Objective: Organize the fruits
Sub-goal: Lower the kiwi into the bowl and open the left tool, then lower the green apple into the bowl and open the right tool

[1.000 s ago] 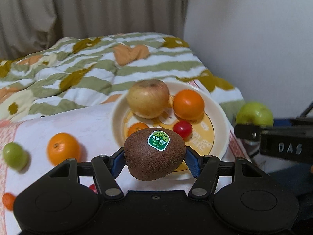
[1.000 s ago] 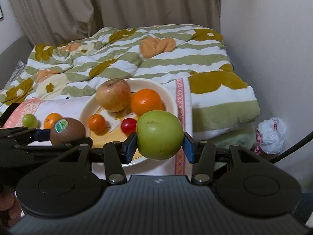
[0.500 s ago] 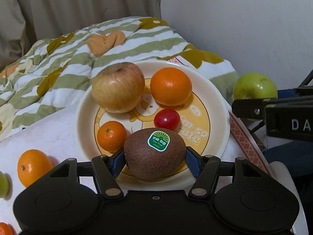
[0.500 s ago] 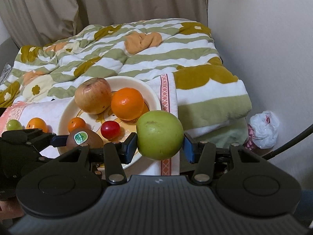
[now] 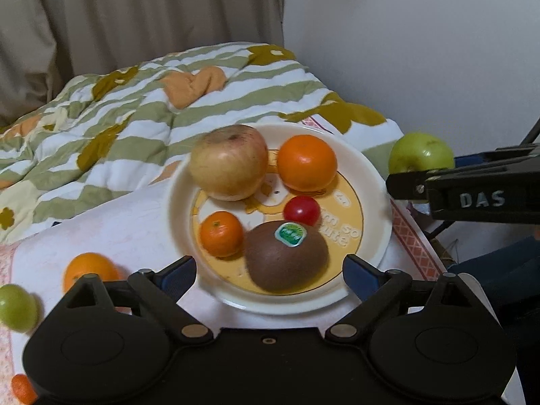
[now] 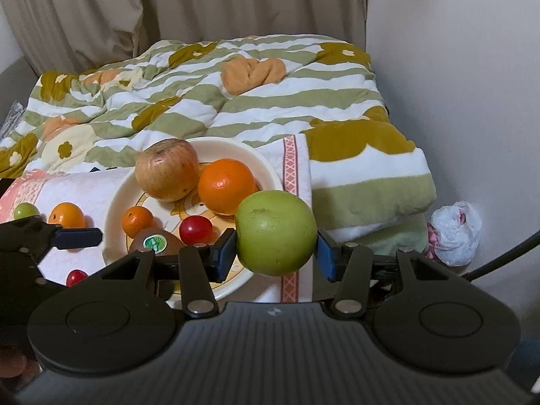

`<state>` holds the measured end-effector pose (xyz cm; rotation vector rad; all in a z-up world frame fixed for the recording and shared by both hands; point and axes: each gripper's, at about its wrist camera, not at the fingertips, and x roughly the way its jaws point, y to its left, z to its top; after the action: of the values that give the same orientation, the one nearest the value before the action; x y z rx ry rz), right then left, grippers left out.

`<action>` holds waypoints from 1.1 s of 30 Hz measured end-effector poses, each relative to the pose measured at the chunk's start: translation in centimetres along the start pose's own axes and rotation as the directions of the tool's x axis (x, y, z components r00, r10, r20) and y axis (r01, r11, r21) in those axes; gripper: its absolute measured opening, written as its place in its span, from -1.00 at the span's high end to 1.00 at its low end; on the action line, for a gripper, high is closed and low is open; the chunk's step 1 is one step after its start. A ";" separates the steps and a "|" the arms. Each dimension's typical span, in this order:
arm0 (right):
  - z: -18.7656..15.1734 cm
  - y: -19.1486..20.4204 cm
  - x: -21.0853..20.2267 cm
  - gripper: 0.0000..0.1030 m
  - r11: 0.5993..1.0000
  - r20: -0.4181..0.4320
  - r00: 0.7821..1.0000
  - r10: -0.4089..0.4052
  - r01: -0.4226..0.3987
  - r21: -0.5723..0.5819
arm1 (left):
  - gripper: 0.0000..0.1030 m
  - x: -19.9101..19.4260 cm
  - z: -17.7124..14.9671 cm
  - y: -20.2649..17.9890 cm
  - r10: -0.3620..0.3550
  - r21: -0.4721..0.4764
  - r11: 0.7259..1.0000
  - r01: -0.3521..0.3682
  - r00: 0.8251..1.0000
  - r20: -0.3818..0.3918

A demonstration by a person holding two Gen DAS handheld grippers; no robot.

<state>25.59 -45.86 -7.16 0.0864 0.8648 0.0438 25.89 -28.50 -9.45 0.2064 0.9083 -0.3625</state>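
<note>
A cream plate (image 5: 376, 182) (image 6: 114, 202) lies on a pink-white cloth and holds a large apple (image 5: 228, 162), an orange (image 5: 307, 162), a small mandarin (image 5: 221, 233), a cherry tomato (image 5: 301, 210) and a brown kiwi (image 5: 286, 260) with a green sticker. My left gripper (image 5: 270, 270) is open, its jaws wide on either side of the kiwi, which rests on the plate. My right gripper (image 6: 275, 246) is shut on a green apple (image 6: 276, 233), held just right of the plate's front edge; it also shows in the left wrist view (image 5: 420, 152).
On the cloth left of the plate lie an orange (image 5: 89, 270) (image 6: 66, 215), a green fruit (image 5: 17, 307) (image 6: 25, 210), a cherry tomato (image 6: 76, 276) and another small orange fruit (image 5: 22, 388). A striped quilt (image 6: 236, 101) lies behind. A wall and a white bag (image 6: 455, 233) are on the right.
My left gripper has opened and let the kiwi go onto the plate, then drawn back a little. My right gripper still holds the green apple beside the plate.
</note>
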 end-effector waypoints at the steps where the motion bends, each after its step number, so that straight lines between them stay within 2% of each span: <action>1: 0.0 0.2 0.2 -0.26 1.000 -0.002 1.000 0.006 -0.006 -0.005 | -0.87 -0.4 -0.1 0.2 0.007 -0.005 1.000 -0.007 1.000 0.006; 4: 0.1 1.0 0.8 -0.26 0.999 -0.010 1.000 0.021 -0.021 -0.031 | -0.87 -1.5 -0.4 1.1 0.037 -0.041 0.999 -0.036 0.999 0.023; 9: 0.2 2.8 2.3 -0.26 0.994 -0.016 0.999 0.033 -0.034 -0.109 | -0.87 -3.3 -1.2 2.6 0.046 -0.118 0.992 -0.041 0.998 0.038; 16: -0.5 3.9 4.4 -0.26 0.982 -0.014 1.000 0.024 -0.026 -0.189 | -0.87 -4.9 -2.1 3.5 0.072 -0.163 0.985 -0.061 0.996 0.061; 22: -1.2 4.4 4.6 -0.29 0.970 0.016 0.999 0.034 -0.029 -0.243 | -0.87 -5.2 -3.0 3.7 0.079 -0.184 0.981 -0.067 0.995 0.058; 24: -1.3 4.7 3.9 -0.70 0.965 0.051 0.998 0.022 -0.008 -0.262 | -0.87 -5.4 -3.3 3.6 0.079 -0.189 0.980 -0.067 0.995 0.058; 26: -1.4 4.9 3.4 -1.00 0.961 0.080 0.997 0.007 0.016 -0.277 | -0.87 -5.6 -3.5 3.6 0.079 -0.194 0.979 -0.067 0.995 0.058; 33: -1.6 4.6 1.6 -1.00 0.965 0.092 0.996 0.005 0.020 -0.262 | -0.87 -7.0 -4.2 3.2 0.090 -0.209 0.975 -0.072 0.993 0.078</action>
<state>25.35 -41.03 -8.98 -0.1628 0.7602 0.1462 20.13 -22.60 -6.33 0.0361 0.8425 -0.1978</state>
